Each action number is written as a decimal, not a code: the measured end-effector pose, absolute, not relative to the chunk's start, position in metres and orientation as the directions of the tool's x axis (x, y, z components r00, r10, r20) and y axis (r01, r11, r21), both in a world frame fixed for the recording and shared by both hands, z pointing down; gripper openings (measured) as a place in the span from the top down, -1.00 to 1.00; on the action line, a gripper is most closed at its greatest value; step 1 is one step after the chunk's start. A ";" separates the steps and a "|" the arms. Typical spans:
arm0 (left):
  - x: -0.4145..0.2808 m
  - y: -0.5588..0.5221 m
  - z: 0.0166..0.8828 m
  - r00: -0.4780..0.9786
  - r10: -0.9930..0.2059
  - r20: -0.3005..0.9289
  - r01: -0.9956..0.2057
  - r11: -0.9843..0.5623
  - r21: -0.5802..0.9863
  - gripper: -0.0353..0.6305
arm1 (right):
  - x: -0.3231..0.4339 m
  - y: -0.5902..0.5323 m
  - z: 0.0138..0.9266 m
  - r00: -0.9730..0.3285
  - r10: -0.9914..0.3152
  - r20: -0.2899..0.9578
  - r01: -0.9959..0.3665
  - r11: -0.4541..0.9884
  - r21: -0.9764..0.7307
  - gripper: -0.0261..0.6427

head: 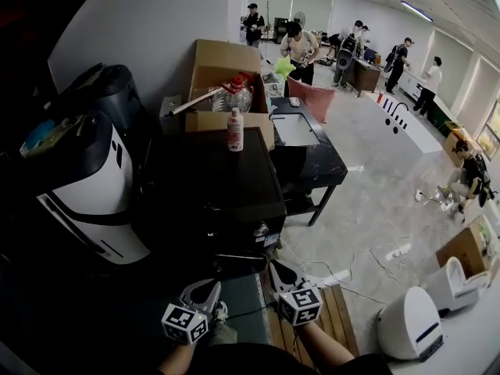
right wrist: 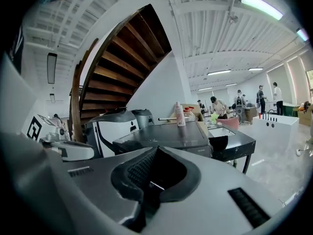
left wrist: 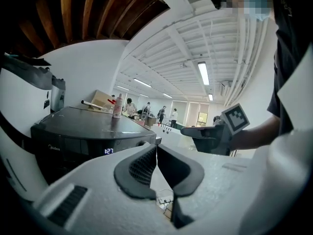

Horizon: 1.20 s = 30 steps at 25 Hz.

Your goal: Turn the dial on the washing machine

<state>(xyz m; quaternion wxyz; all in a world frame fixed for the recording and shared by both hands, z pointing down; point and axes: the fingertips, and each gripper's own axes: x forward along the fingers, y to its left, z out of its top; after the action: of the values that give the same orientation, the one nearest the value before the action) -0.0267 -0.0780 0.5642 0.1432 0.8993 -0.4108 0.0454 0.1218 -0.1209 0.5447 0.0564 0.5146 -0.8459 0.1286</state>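
Note:
The washing machine (head: 211,182) is a dark box with a flat black top, straight ahead of me. In the left gripper view its front panel (left wrist: 93,138) shows a lit display (left wrist: 108,151) and a round dial (left wrist: 142,143) near the right corner. My left gripper (head: 209,286) and right gripper (head: 275,269) hang low in front of the machine, a short way from its front. Both are shut and hold nothing, as their own views show: left gripper (left wrist: 156,148), right gripper (right wrist: 156,152). A white bottle (head: 235,130) stands on the machine's far edge.
A large white and black appliance (head: 86,186) stands left of the machine. Cardboard boxes (head: 226,69) are behind it and a black sink table (head: 312,162) to its right. A wooden pallet (head: 332,319) and white units (head: 410,323) lie at lower right. Several people stand far back.

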 end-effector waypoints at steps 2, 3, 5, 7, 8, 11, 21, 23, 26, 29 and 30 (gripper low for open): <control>-0.024 -0.070 0.565 0.656 -0.728 0.199 -0.754 -0.618 0.222 0.87 | 0.123 -0.110 0.542 -0.473 -0.853 0.221 -0.880 0.444 -0.169 0.92; -0.022 -0.067 0.565 0.655 -0.730 0.197 -0.755 -0.616 0.225 0.87 | 0.123 -0.104 0.541 -0.477 -0.851 0.219 -0.877 0.447 -0.175 0.92; -0.020 -0.060 0.565 0.652 -0.733 0.194 -0.757 -0.612 0.228 0.87 | 0.125 -0.092 0.539 -0.482 -0.849 0.217 -0.874 0.449 -0.185 0.92; -0.016 -0.053 0.563 0.652 -0.734 0.191 -0.757 -0.614 0.224 0.87 | 0.127 -0.080 0.536 -0.484 -0.849 0.214 -0.873 0.449 -0.192 0.92; -0.014 -0.050 0.563 0.654 -0.732 0.189 -0.755 -0.618 0.220 0.87 | 0.128 -0.075 0.535 -0.485 -0.849 0.211 -0.872 0.450 -0.193 0.92; -0.007 -0.041 0.562 0.669 -0.719 0.188 -0.743 -0.633 0.218 0.87 | 0.128 -0.060 0.532 -0.493 -0.844 0.212 -0.867 0.458 -0.197 0.92; 0.004 -0.015 0.571 0.691 -0.692 0.208 -0.723 -0.657 0.216 0.87 | 0.132 -0.024 0.539 -0.482 -0.849 0.216 -0.870 0.433 -0.237 0.92; 0.005 -0.011 0.574 0.695 -0.686 0.216 -0.719 -0.660 0.219 0.87 | 0.133 -0.019 0.544 -0.472 -0.853 0.222 -0.875 0.421 -0.240 0.92; 0.004 -0.009 0.579 0.697 -0.680 0.227 -0.717 -0.661 0.222 0.87 | 0.133 -0.016 0.550 -0.466 -0.856 0.226 -0.878 0.415 -0.239 0.92; 0.003 -0.009 0.580 0.694 -0.682 0.231 -0.720 -0.658 0.221 0.87 | 0.132 -0.016 0.550 -0.464 -0.857 0.223 -0.879 0.415 -0.234 0.92; 0.003 -0.009 0.580 0.693 -0.683 0.230 -0.721 -0.657 0.221 0.87 | 0.132 -0.016 0.548 -0.463 -0.859 0.220 -0.880 0.415 -0.231 0.92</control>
<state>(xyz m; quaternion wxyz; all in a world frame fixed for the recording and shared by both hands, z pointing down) 0.0028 -0.0086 0.5803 0.1486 0.9080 -0.3867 0.0635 0.1320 -0.0157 0.5485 0.0335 0.5172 -0.8404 0.1582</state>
